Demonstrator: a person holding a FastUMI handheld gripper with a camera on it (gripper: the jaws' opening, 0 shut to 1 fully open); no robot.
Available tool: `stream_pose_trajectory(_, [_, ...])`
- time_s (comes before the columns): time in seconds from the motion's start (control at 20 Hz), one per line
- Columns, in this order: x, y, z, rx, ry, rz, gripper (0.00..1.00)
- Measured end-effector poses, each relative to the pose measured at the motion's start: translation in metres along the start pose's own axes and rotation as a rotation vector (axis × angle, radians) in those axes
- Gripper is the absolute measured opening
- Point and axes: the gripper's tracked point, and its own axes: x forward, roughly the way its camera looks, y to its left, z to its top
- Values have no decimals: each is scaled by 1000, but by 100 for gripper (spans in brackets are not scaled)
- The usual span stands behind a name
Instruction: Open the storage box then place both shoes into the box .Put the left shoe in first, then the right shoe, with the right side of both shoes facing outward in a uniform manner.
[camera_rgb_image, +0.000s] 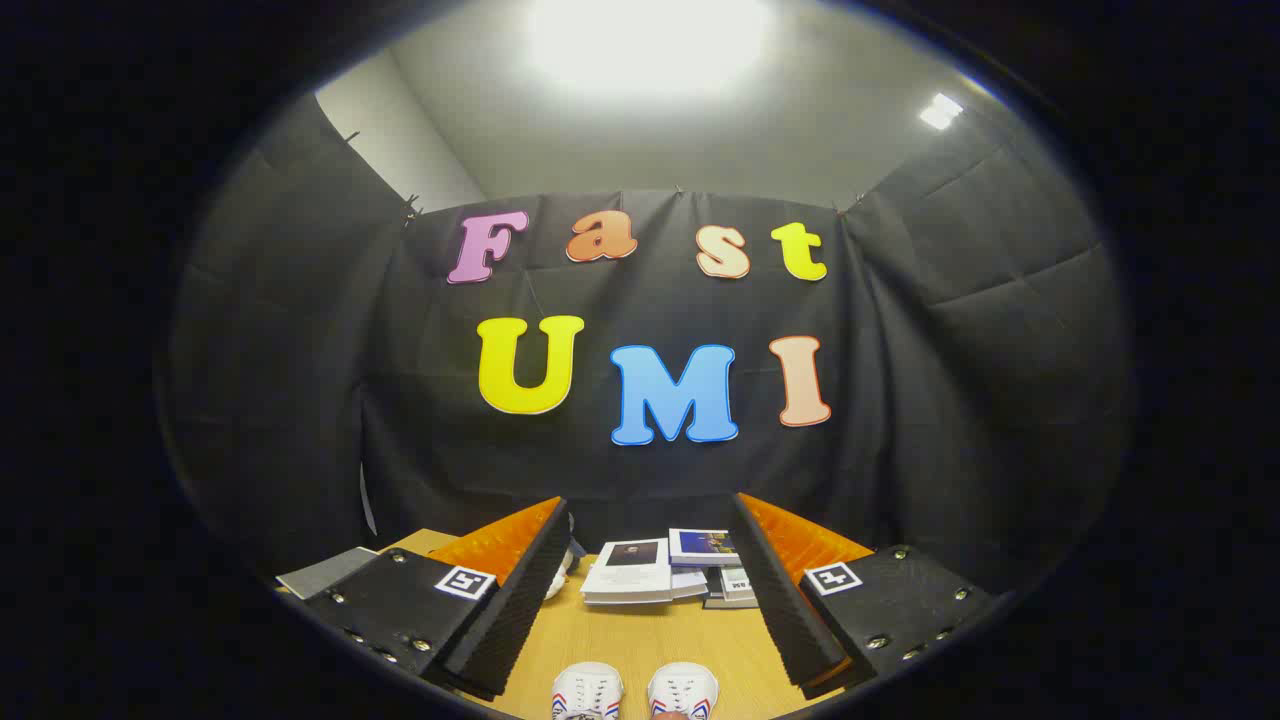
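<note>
My gripper (655, 585) stands open above a wooden table (640, 635), its two fingers spread wide with nothing between them. Two white shoes with red and blue stripes sit side by side low between the fingers, close to me: one shoe (587, 692) on the left and the other shoe (683, 692) on the right, toes pointing away from me. Only their toe ends show. A small white thing (560, 580) peeks out just behind the left finger; I cannot tell what it is.
A pile of books (668, 570) lies on the table beyond the fingers, near the black cloth wall. A grey flat item (325, 572) lies at the table's left side beside the left finger.
</note>
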Motion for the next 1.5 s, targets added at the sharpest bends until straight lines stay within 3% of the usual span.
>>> stream_pose_trajectory(1.5, [-8, 35, 43, -8, -69, 101, 97])
